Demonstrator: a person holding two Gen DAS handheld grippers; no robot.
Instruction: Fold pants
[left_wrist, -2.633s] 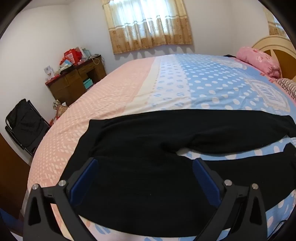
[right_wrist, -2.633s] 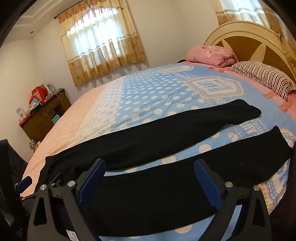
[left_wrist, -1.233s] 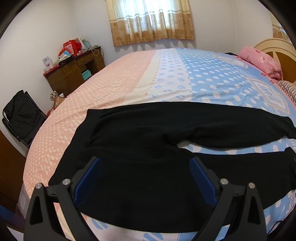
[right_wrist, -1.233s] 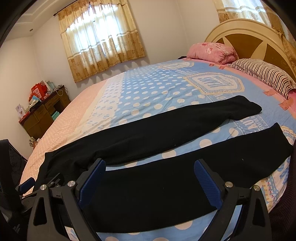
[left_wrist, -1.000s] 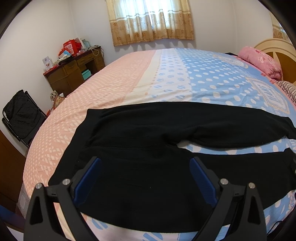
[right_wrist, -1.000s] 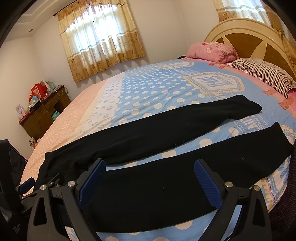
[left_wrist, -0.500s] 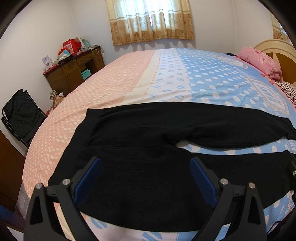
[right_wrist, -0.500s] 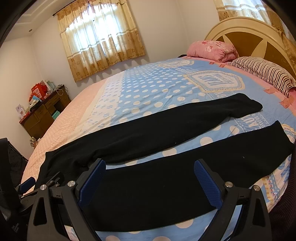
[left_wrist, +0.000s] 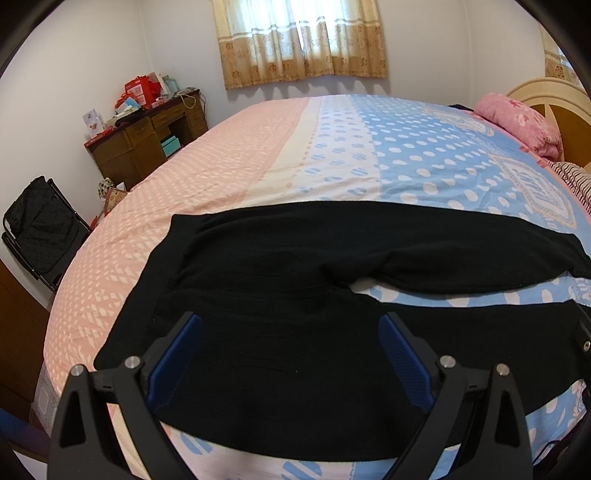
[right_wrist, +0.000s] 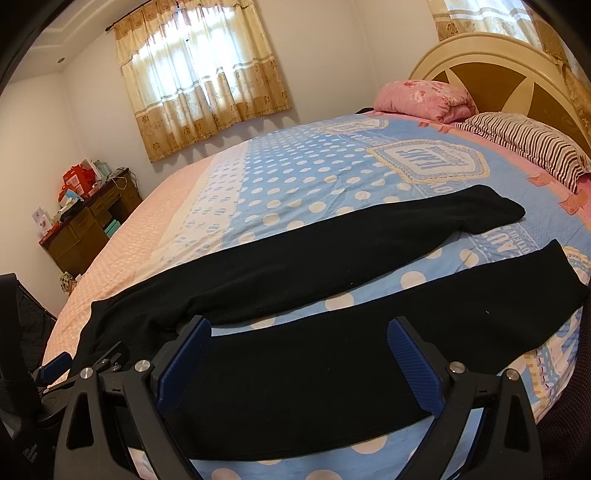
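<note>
Black pants (left_wrist: 295, 295) lie spread flat on the bed (left_wrist: 332, 155), waist to the left, both legs running right and split apart. My left gripper (left_wrist: 290, 321) is open and empty, hovering above the near waist and hip area. In the right wrist view the pants (right_wrist: 314, 254) show their whole length, with the near leg (right_wrist: 369, 365) along the bed's front edge. My right gripper (right_wrist: 299, 325) is open and empty above the near leg's thigh. The left gripper (right_wrist: 55, 363) shows at that view's lower left.
A pink folded quilt (right_wrist: 424, 98) and a striped pillow (right_wrist: 524, 142) lie by the headboard (right_wrist: 498, 74). A cluttered brown desk (left_wrist: 144, 142) stands by the far wall. A folding chair with a black coat (left_wrist: 37, 225) stands left of the bed.
Both grippers have risen and pulled back a little from 2.6 s ago. They have stayed nearly still for the last second. The pants have not moved.
</note>
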